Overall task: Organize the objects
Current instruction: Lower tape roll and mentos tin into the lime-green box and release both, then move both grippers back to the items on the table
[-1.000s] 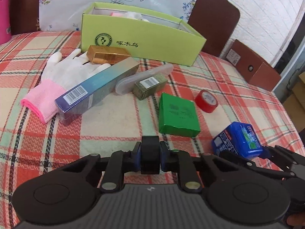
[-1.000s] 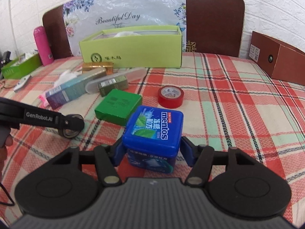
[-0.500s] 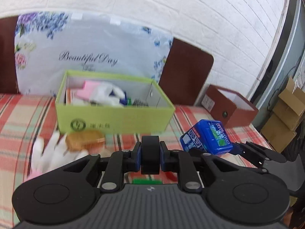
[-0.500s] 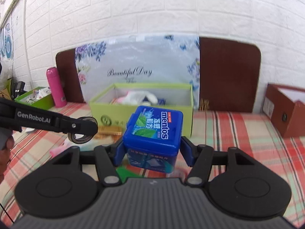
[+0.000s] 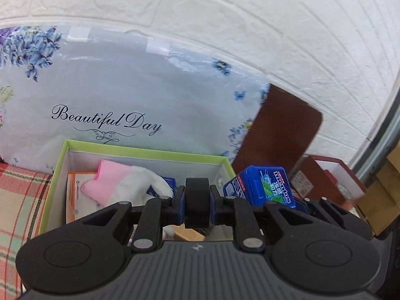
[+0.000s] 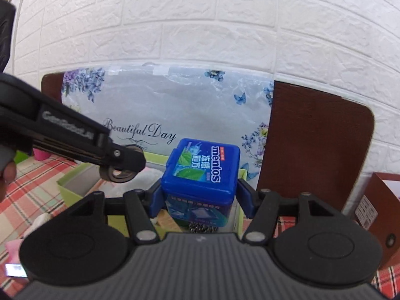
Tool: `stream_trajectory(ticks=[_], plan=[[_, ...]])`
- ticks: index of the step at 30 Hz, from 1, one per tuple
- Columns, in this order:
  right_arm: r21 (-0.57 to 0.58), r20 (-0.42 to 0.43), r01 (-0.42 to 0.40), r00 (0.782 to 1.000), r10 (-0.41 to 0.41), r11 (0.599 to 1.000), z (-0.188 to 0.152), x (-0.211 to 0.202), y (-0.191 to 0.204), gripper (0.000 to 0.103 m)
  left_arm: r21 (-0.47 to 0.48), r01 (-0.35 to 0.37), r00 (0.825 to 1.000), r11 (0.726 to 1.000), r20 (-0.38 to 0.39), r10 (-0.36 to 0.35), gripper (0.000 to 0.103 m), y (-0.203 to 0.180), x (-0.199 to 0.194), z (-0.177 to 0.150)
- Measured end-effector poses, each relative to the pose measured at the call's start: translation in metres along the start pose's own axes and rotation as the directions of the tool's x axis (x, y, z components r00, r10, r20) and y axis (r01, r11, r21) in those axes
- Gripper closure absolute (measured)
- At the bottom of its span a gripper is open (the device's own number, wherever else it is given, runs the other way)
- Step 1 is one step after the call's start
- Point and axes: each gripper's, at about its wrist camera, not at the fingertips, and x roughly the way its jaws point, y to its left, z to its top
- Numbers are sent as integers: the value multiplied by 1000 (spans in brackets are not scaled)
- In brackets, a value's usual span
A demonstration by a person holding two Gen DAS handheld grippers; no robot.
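Jaws of the left gripper (image 5: 197,203) pinch a black roll of tape (image 5: 197,195) over the green box (image 5: 140,151), at twelve o'clock from the glove (image 5: 117,183) lying inside. Jaws of the right gripper (image 6: 200,201) clamp the blue mint tub (image 6: 201,167) above the box's three o'clock end. I judge delivery is underway; next, lower each and let go.

Blue mint box (image 6: 200,172); lime-green box (image 5: 140,153); red-plaid tablecloth (image 5: 17,200).
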Motion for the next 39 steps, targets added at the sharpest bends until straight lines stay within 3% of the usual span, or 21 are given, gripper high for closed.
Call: stream_trajectory(ticks=[3,5,6,7,8,11,16,23,28,35,39], plan=[[-16,-24,12,1000,-12,1000,-8,29,1,43,-19,-18,1000,1000,-2,18,84,11,22,3],[-41,-39,-7,999,6,999,-16,43,3,38,-43,-42,999,998,2,42,72,18,32,1],[-53,-34,-4,999,2,999,-21,46,4,21,-56,-56,998,997,-1,56,43,22,34,-1],[-62,-20,15,1000,-16,998,-25,46,6,12,-72,-74,997,995,3,75,22,27,35,-4],[-72,1,35,999,-35,997,-29,45,7,4,-83,-85,996,993,27,87,20,31,34,-8],[-90,20,72,997,-71,993,-35,42,9,2,-71,-94,995,993,23,96,20,40,36,-14],[-12,-6,74,997,-74,997,-34,32,-1,0,-89,-122,992,988,5,123,20,45,28,-20],[86,47,75,996,-79,993,-25,-34,-11,0,-36,-117,990,993,73,119,17,22,-26,-31],[179,70,55,995,-68,982,-37,-88,-14,0,-28,-115,992,993,56,117,14,1,-73,-51],[259,28,30,999,-39,965,-69,-140,0,0,63,-229,971,971,87,223,12,-20,-124,-100],[302,-19,25,1000,-20,953,-92,-157,11,0,43,-257,966,965,39,256,12,-14,-135,-127]])
